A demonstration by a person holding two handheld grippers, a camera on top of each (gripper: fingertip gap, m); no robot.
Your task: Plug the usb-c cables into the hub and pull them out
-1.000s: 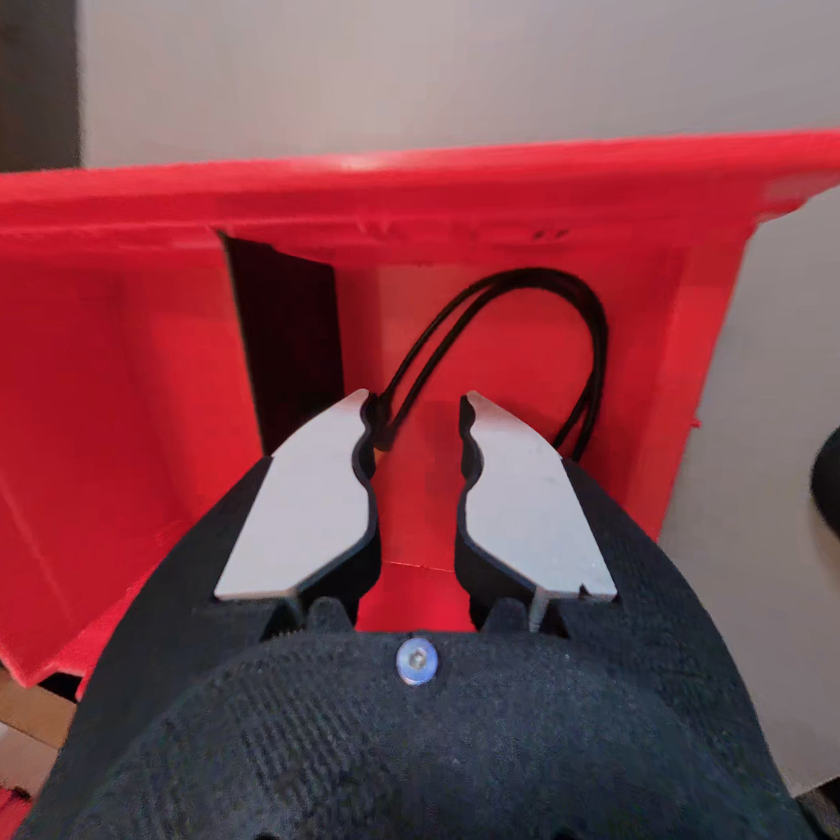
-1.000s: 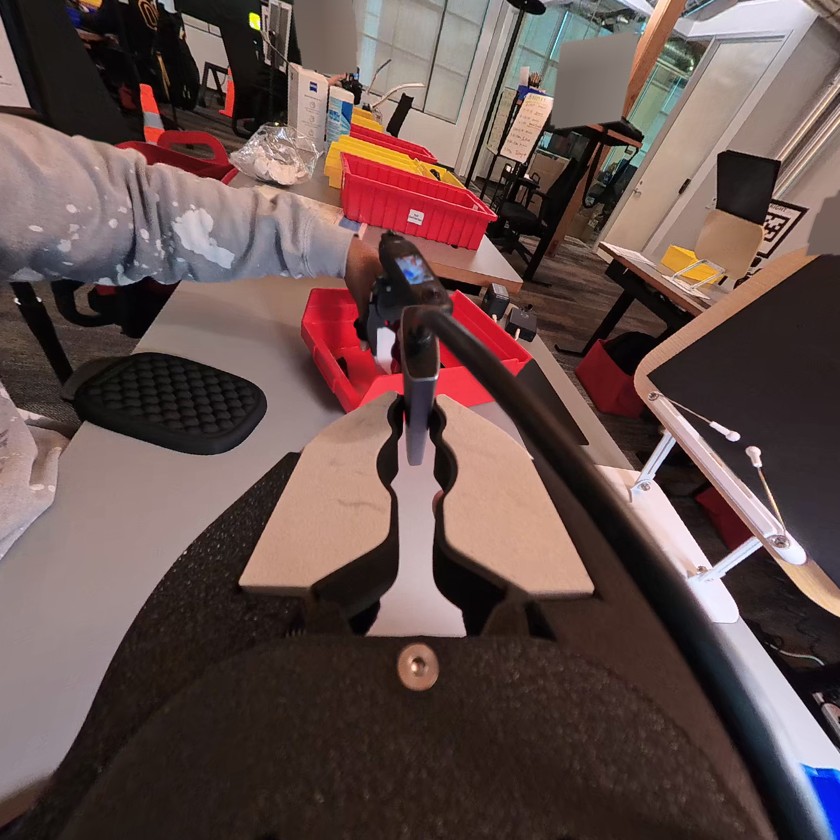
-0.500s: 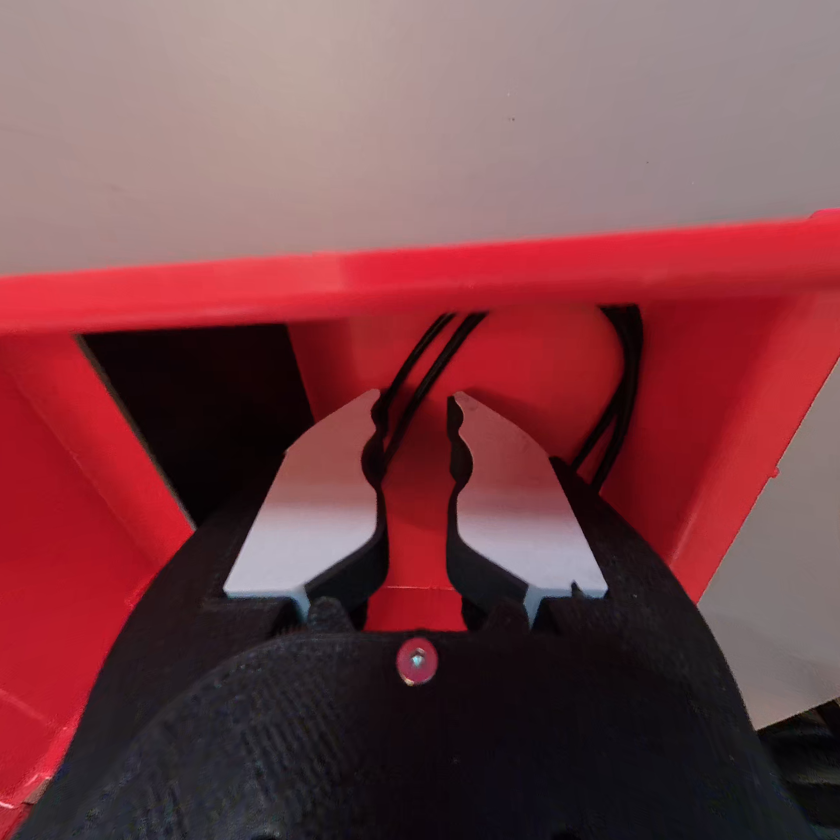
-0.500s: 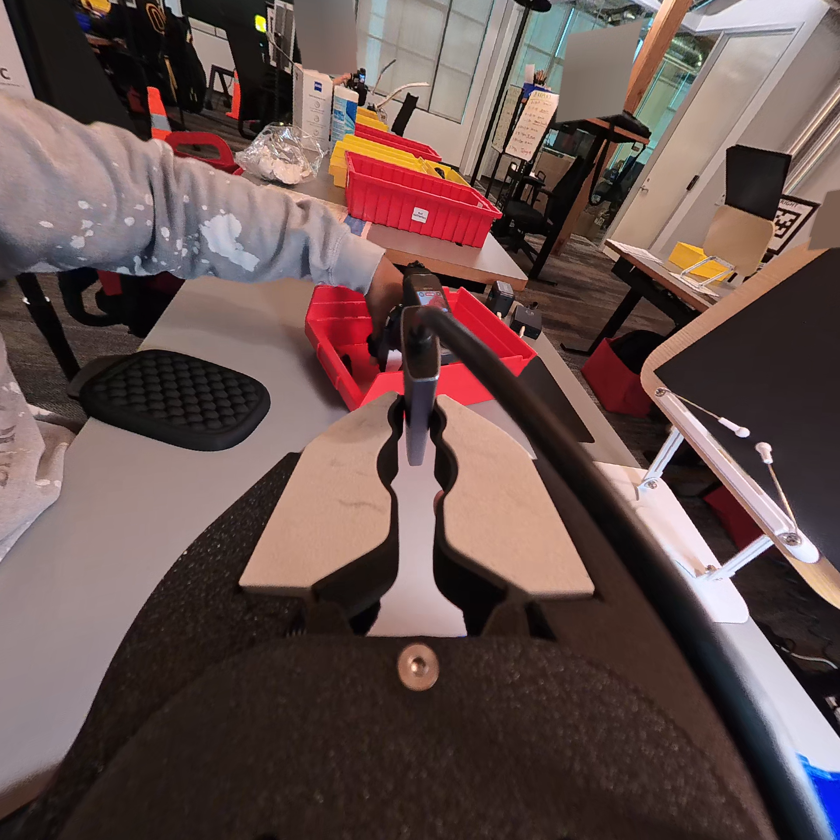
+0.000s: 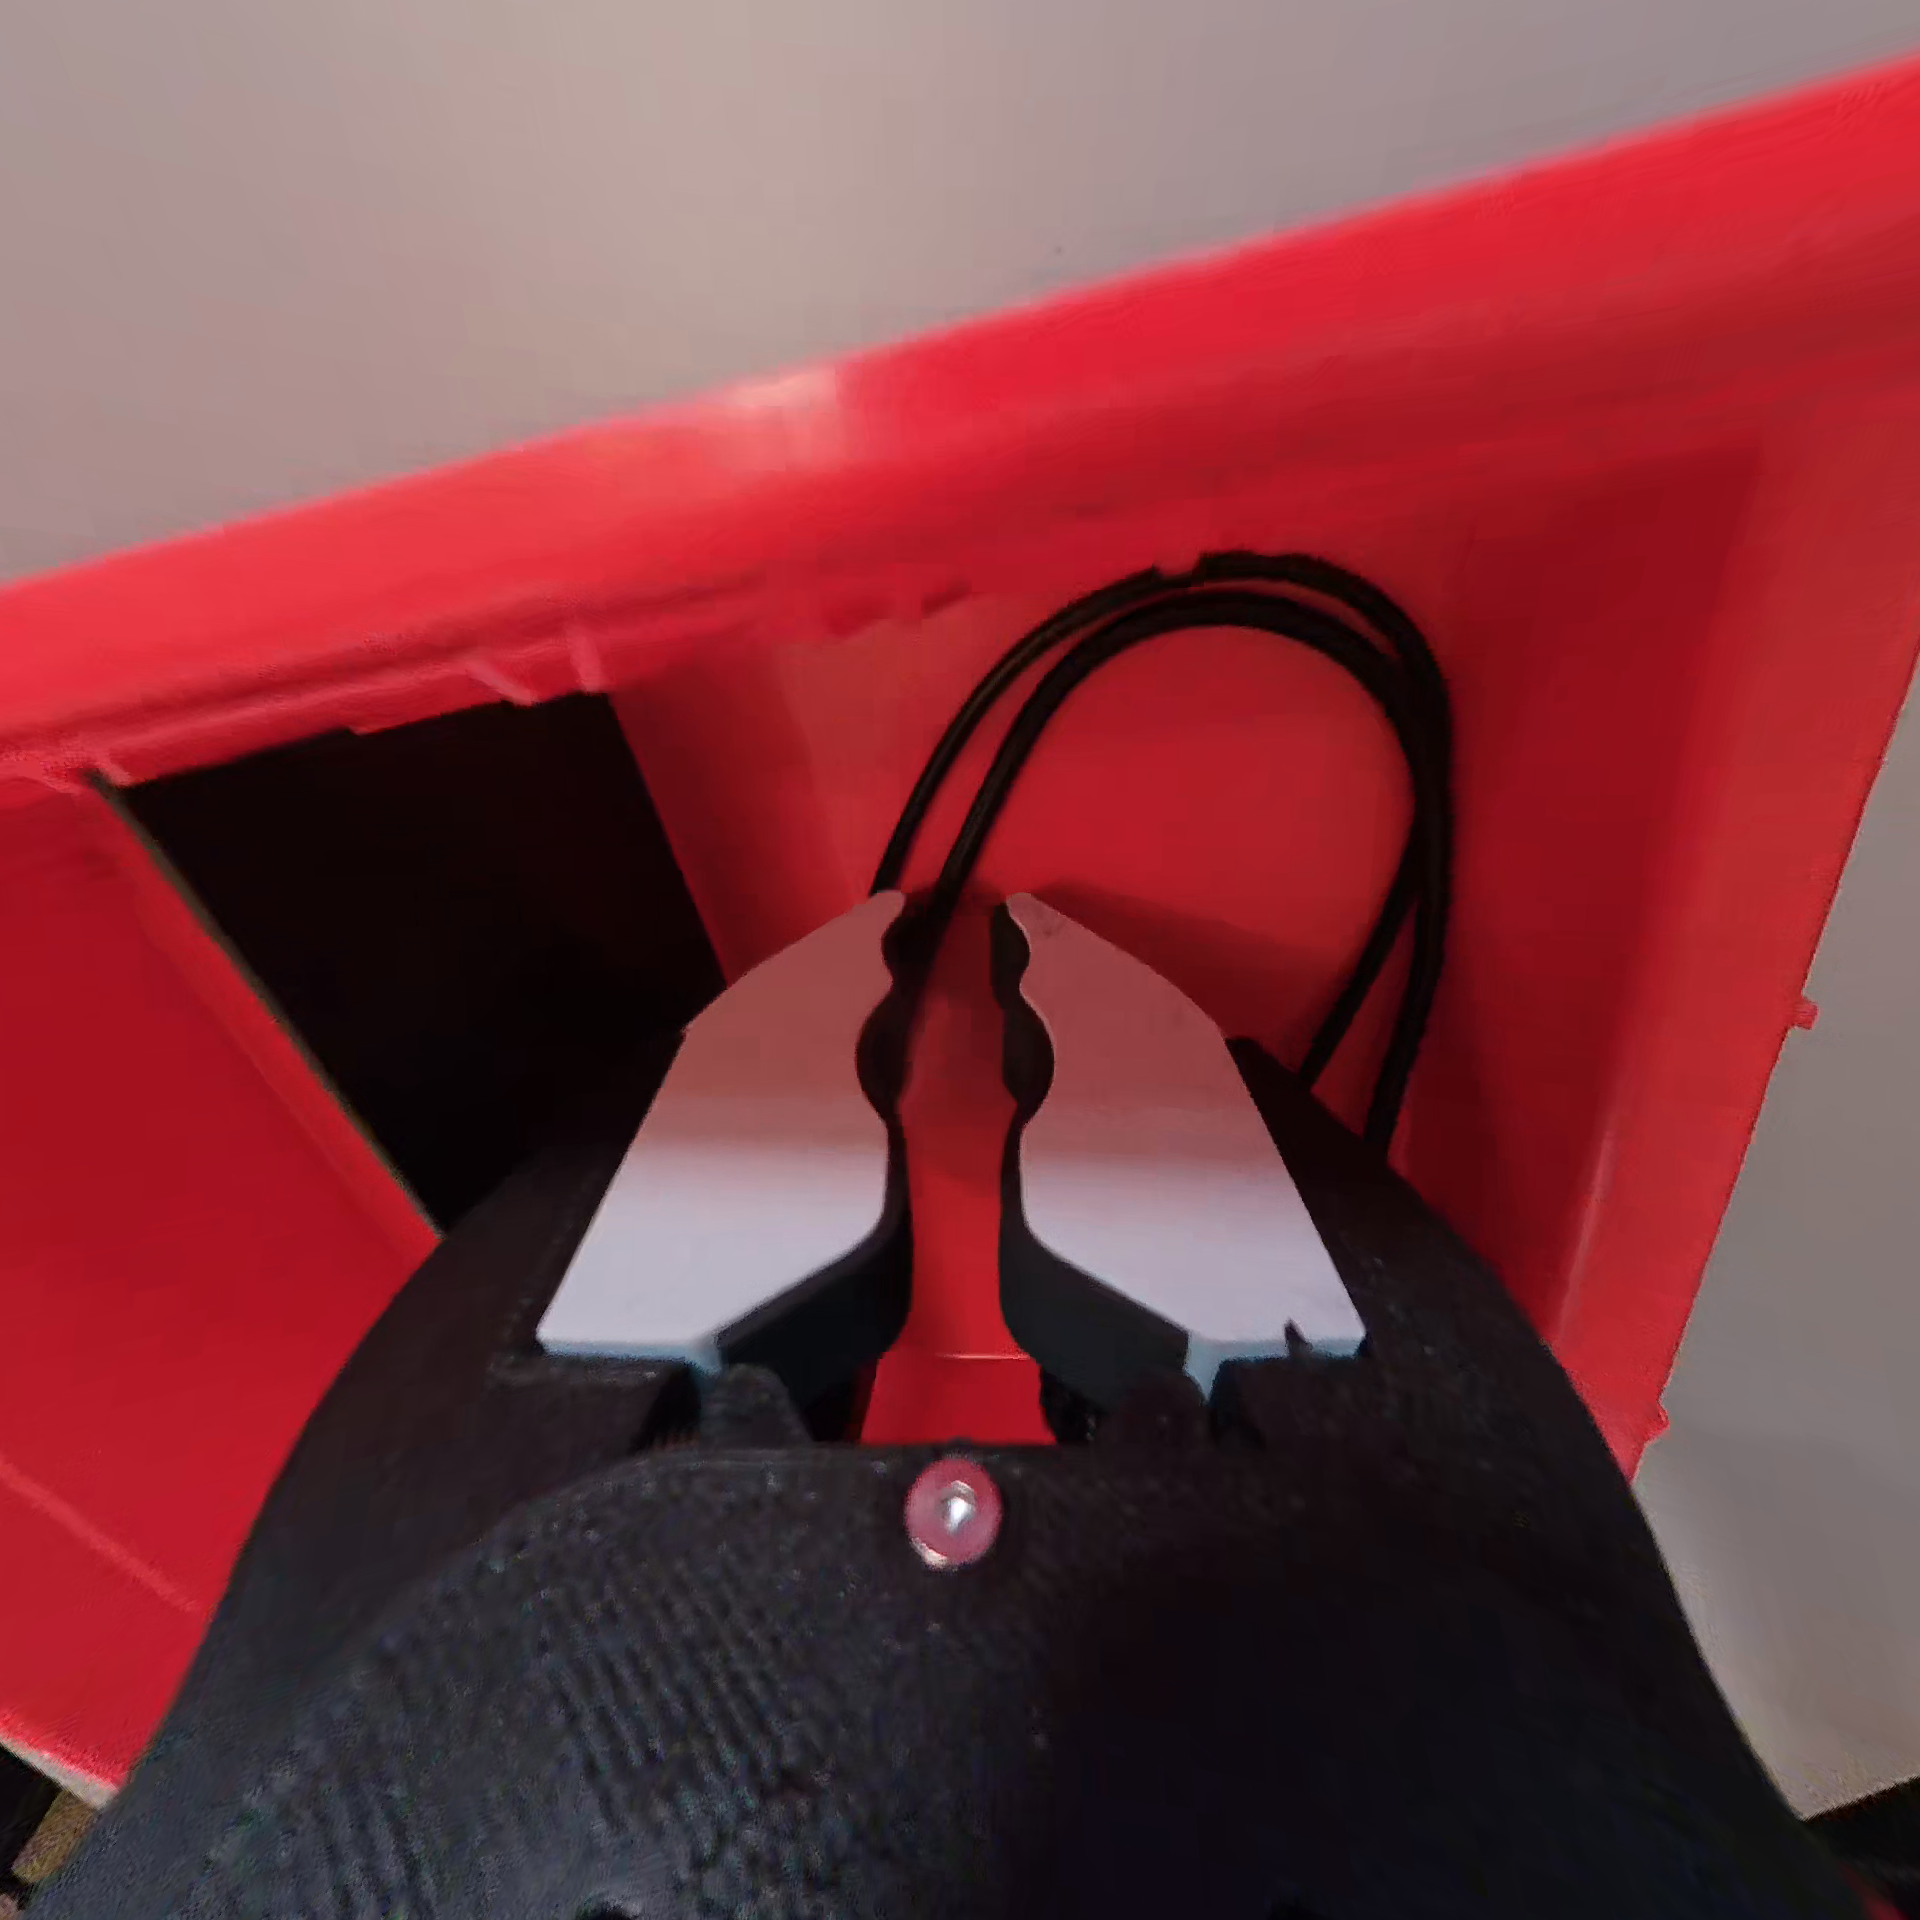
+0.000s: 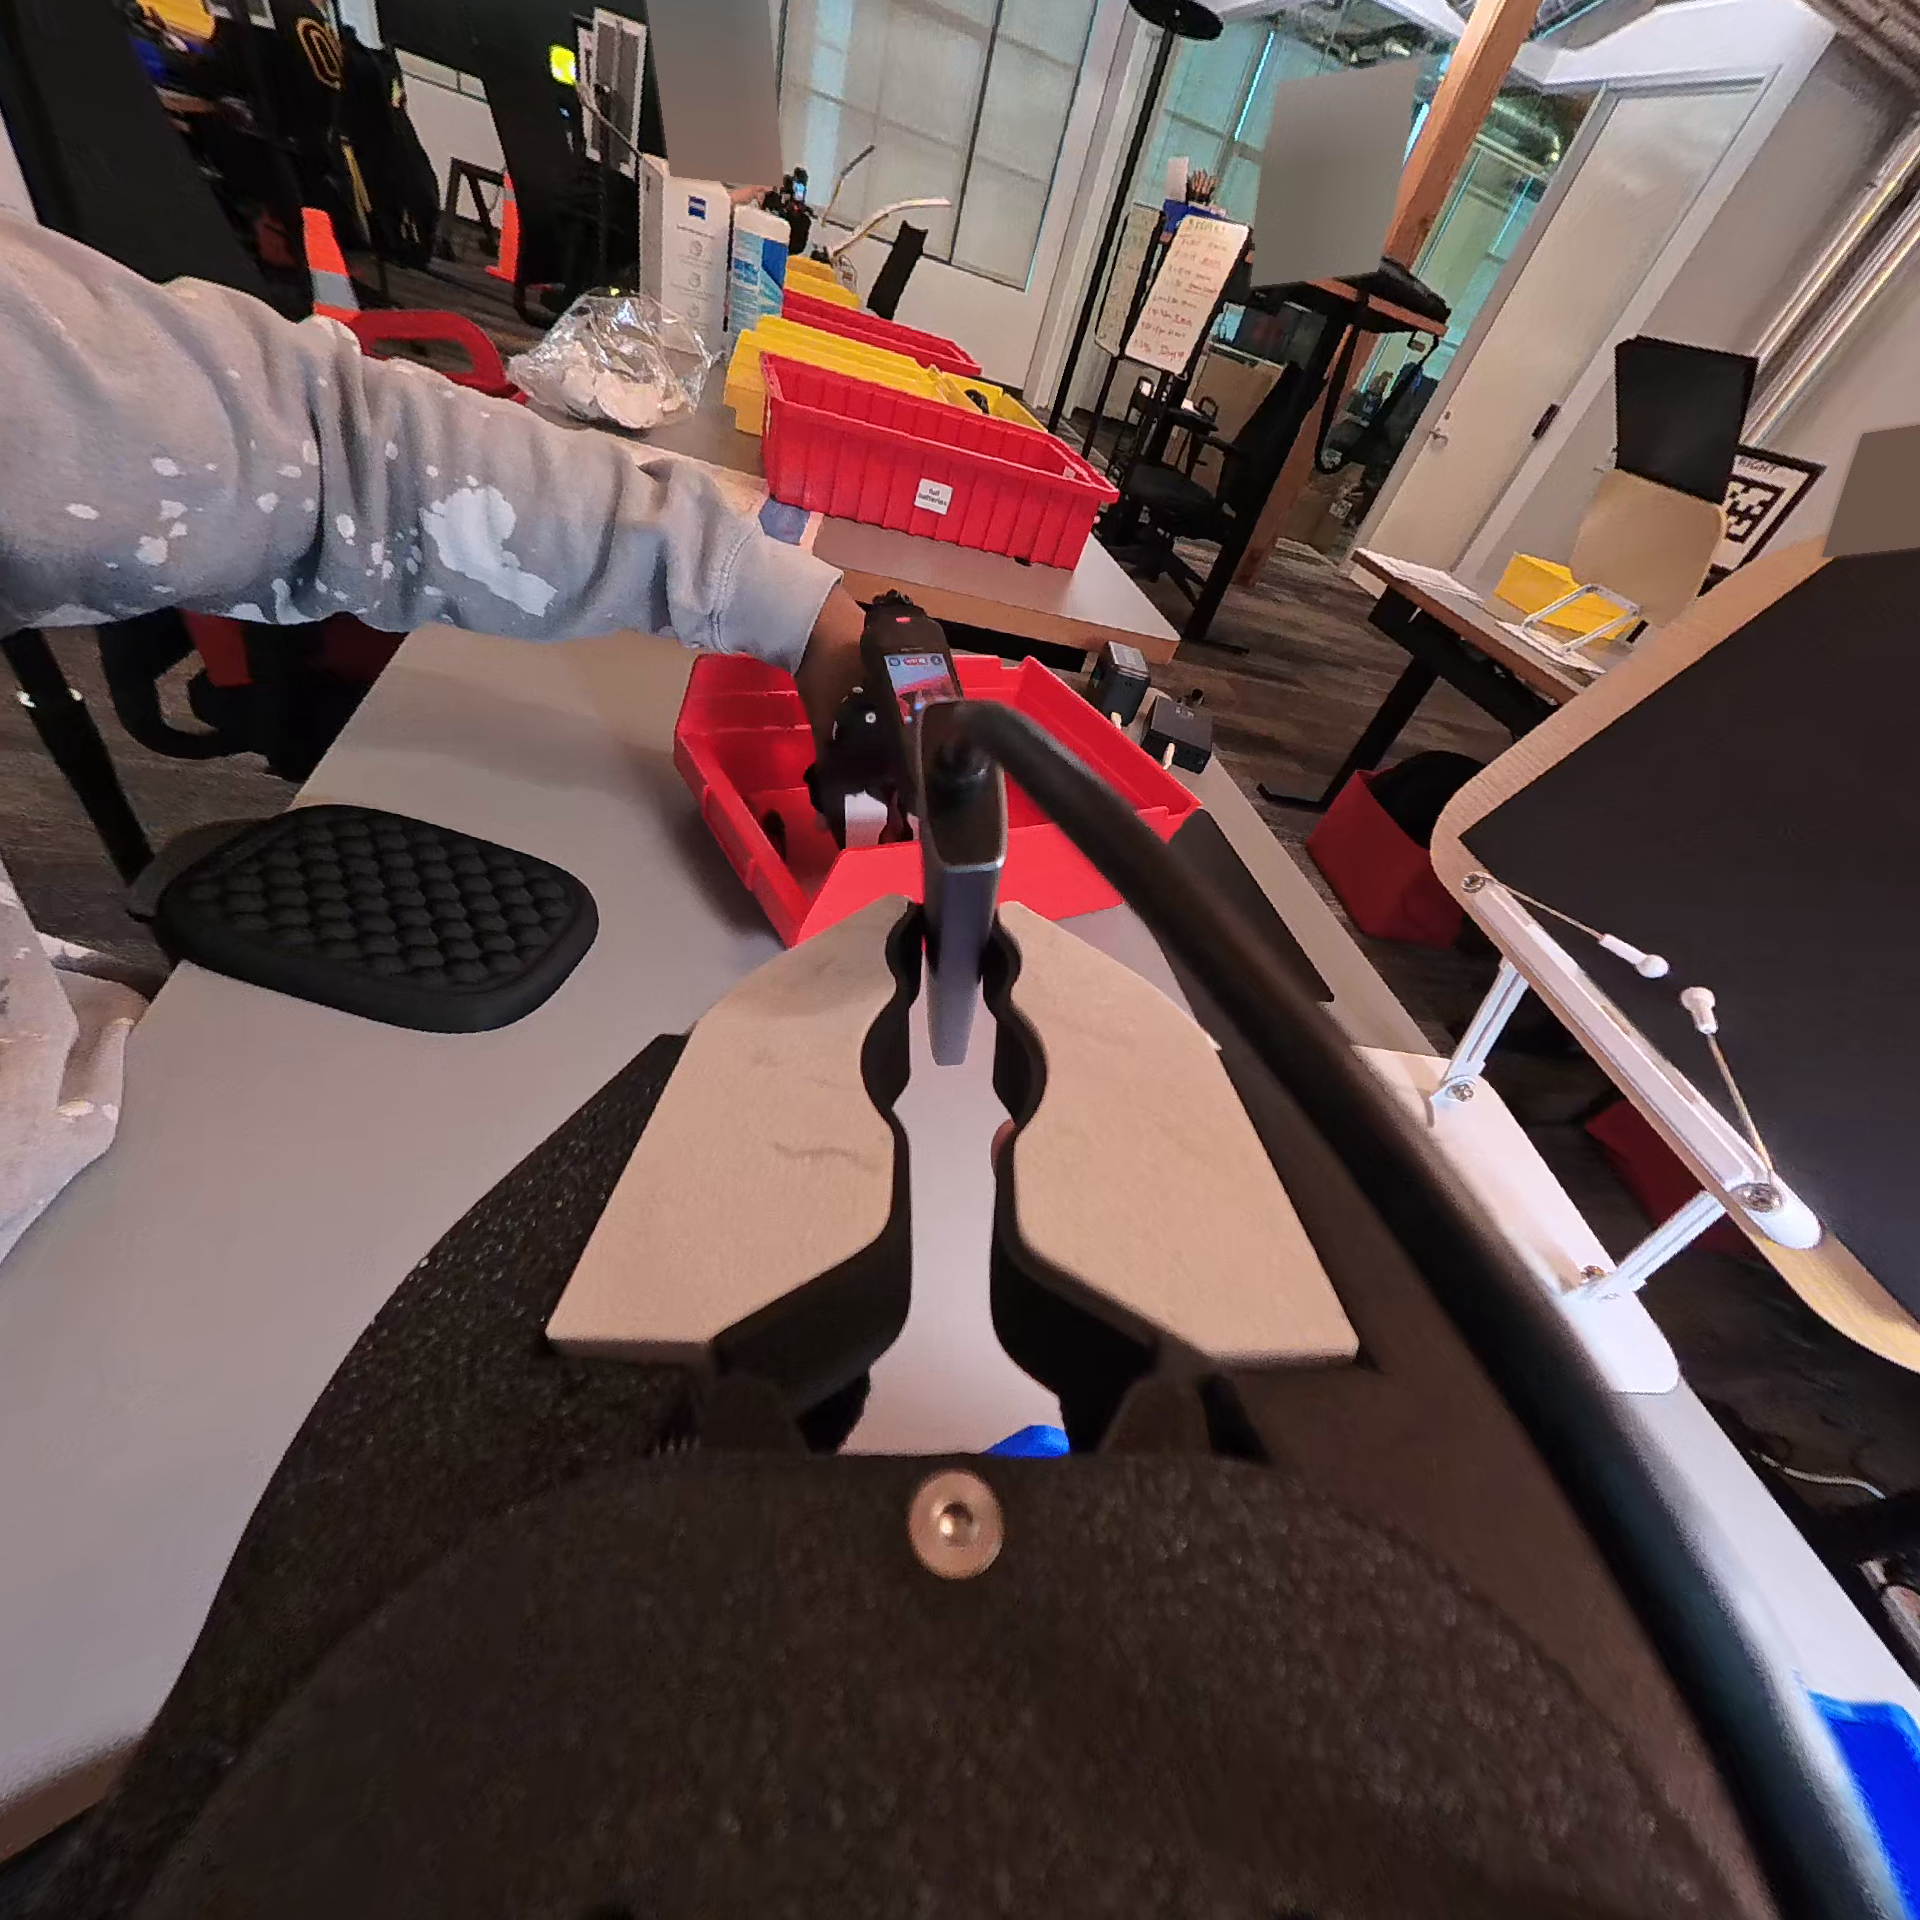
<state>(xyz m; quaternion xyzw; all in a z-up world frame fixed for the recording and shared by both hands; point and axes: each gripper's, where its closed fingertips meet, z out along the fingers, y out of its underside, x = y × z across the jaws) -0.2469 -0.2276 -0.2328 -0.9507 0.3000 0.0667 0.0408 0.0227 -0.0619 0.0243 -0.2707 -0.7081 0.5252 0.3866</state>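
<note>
Right wrist view first: my right gripper (image 6: 954, 940) is closed onto the hub (image 6: 961, 904), a slim grey bar standing on edge between the finger pads, its far end poking up past the tips. A thick black cable (image 6: 1299, 1049) leaves the hub's top end and curves back toward me, passing right of the gripper body. Below the hub is the grey table (image 6: 343, 1143). Beyond the hub sits the red bin (image 6: 1049, 862), divided into compartments, and left of the hub lies a black honeycomb pad (image 6: 374, 920). My left gripper (image 6: 883, 758) shows beyond the hub, reaching down into the red bin, with my grey spotted sleeve (image 6: 416, 520) stretching out to it. Farther behind the bin, on another table, stand more red and yellow bins (image 6: 914, 468).

From the left wrist view, my left gripper (image 5: 954, 914) is narrowed to a small gap, not fully closed. Two thin black usb-c cables (image 5: 1195, 613) rise from the tips, running along the inner edge of the left finger, then loop over to the right and drop behind the right finger. I cannot tell whether the pads actually pinch them. All around the tips is the red bin (image 5: 1558, 831), with a dark compartment left of the fingers.
</note>
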